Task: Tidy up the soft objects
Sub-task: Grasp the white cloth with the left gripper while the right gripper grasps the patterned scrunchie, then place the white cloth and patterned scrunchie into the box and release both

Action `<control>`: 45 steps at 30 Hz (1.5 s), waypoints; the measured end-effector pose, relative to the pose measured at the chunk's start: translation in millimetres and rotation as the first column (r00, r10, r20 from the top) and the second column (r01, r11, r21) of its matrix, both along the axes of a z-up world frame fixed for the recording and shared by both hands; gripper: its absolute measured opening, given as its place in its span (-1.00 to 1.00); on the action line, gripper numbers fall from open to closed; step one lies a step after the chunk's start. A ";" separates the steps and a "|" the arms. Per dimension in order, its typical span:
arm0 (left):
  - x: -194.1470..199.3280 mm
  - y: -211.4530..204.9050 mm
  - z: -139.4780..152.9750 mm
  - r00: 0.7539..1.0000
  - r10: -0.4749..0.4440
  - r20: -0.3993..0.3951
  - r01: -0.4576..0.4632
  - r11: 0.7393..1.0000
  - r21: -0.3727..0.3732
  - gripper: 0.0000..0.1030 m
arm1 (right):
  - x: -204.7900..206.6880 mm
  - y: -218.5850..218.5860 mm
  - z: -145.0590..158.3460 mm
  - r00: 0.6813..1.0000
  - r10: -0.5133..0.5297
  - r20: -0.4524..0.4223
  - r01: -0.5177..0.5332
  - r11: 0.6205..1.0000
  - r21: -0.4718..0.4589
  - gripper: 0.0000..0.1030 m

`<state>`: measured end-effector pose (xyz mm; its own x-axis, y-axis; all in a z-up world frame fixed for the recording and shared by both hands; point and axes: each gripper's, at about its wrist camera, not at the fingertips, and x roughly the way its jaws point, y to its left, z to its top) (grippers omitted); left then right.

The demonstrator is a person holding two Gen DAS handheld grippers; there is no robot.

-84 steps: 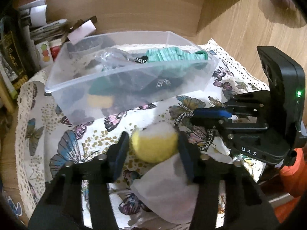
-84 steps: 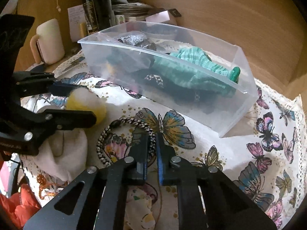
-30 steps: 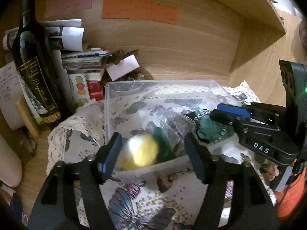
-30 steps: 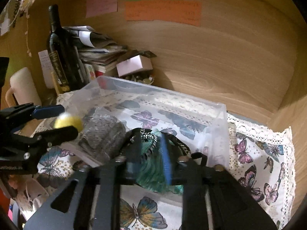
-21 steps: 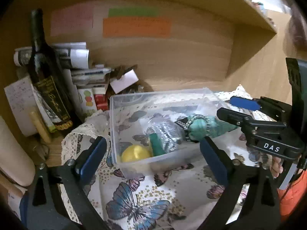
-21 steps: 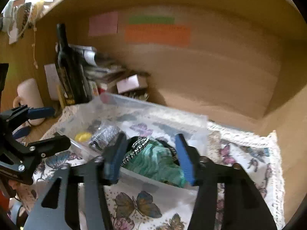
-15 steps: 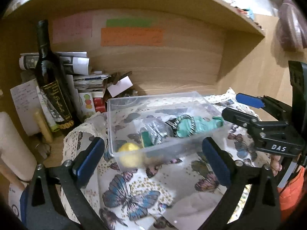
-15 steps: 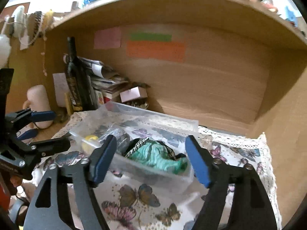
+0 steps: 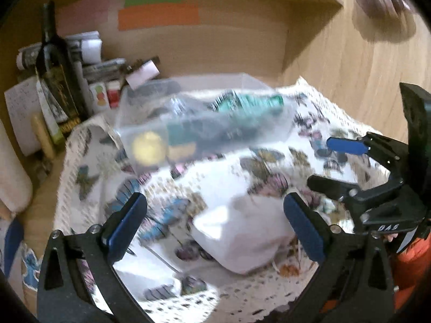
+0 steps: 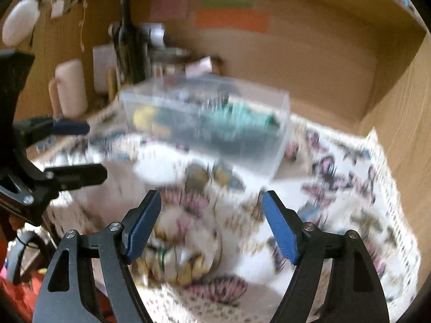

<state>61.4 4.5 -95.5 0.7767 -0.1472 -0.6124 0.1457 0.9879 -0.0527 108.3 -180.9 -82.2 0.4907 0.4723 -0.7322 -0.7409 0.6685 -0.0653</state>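
Note:
A clear plastic box (image 9: 282, 123) stands on the butterfly cloth (image 9: 89, 145). Inside it lie a yellow soft ball (image 9: 146, 146), a teal knitted item (image 9: 250, 102) and darker soft things. The box also shows in the right wrist view (image 10: 280, 113), with the ball (image 10: 142, 115) at its left end. A white soft bundle (image 9: 242, 231) lies on the cloth in front of the box, between my left gripper's fingers. My left gripper (image 9: 215, 226) is open and empty. My right gripper (image 10: 211, 223) is open and empty, above the cloth (image 10: 350, 177). Both views are motion-blurred.
A dark wine bottle (image 9: 55, 62), stacked papers and small boxes (image 9: 107, 91) stand behind the plastic box against the wooden back wall. A pale mug (image 10: 70, 88) stands at the left. A wooden side wall (image 10: 404, 107) closes the right. Coloured notes (image 9: 159, 16) hang on the back wall.
Both grippers have pulled back from the box and tilted down toward the cloth. The ball and the braided band stay in the box. The white bundle has come into view.

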 end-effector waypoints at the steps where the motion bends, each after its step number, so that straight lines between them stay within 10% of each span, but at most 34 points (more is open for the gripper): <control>1: 0.6 -2.0 -4.7 1.000 -0.002 -0.014 0.002 1.000 -0.002 0.99 | -0.9 0.0 -6.0 1.000 0.003 -0.018 -0.003 1.000 -0.016 0.44; 8: 4.1 -5.2 -26.6 0.999 -0.011 -0.053 0.005 0.994 -0.107 0.97 | -0.3 -8.0 -25.9 0.990 0.023 -0.140 -0.022 1.000 0.009 -0.17; 12: 5.9 -2.8 -32.0 0.995 -0.068 -0.076 0.052 0.979 -0.197 0.24 | -0.8 -10.1 -23.2 0.988 0.035 -0.153 -0.029 0.999 0.037 -0.63; 20: -0.6 -2.4 -22.6 0.992 -0.117 -0.043 0.103 0.966 -0.236 -0.53 | 1.0 -18.5 -6.3 0.995 -0.007 -0.104 0.016 0.997 0.080 -0.70; 32: -3.5 26.7 25.0 0.994 0.028 0.102 -0.013 0.989 -0.148 -0.58 | 18.1 -22.7 35.2 0.997 -0.073 0.033 0.068 0.987 0.143 -0.70; 45: 20.0 53.8 104.4 0.917 0.192 0.348 -0.174 0.981 -0.083 -0.57 | 49.9 12.3 82.5 0.977 -0.109 0.182 0.068 0.973 0.221 -0.70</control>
